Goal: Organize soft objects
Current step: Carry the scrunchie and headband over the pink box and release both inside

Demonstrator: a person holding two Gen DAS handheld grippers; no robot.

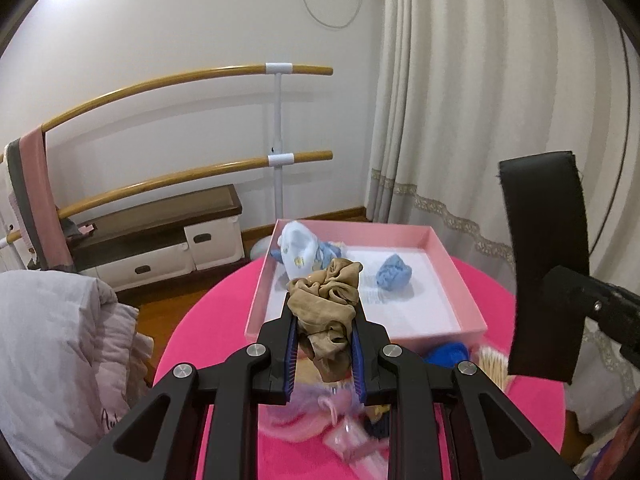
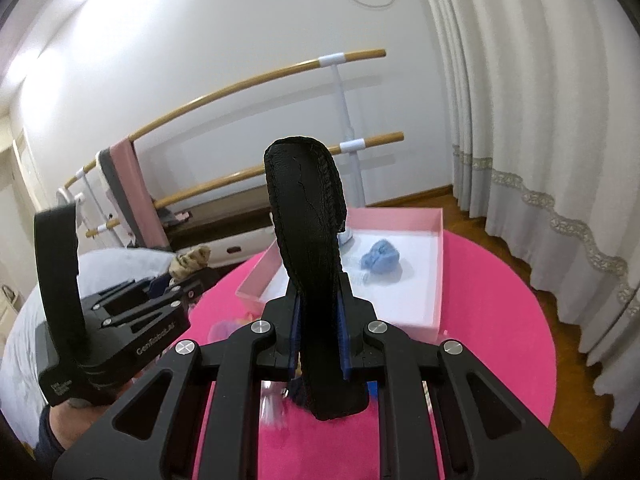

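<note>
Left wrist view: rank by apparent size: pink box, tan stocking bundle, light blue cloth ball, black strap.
1. pink box, largest by far.
2. black strap in the right gripper: looks big, but it's near the camera.
3. tan stocking bundle in the left gripper: also near, so inflated.
4. light blue cloth ball, smallest.

Box point(image 1: 460, 276) is sitting on the surface point(image 1: 208, 320), toward its far side. Bundle point(image 1: 394, 275) is lying in the box right of centre; cloth items point(image 1: 298, 250) are piling in its far-left corner. Loose items point(image 1: 344, 424) are lying on the surface in front of the box. Curtain point(image 1: 460, 120) is hanging behind right, rail stand point(image 1: 279, 120) standing behind left.
</note>
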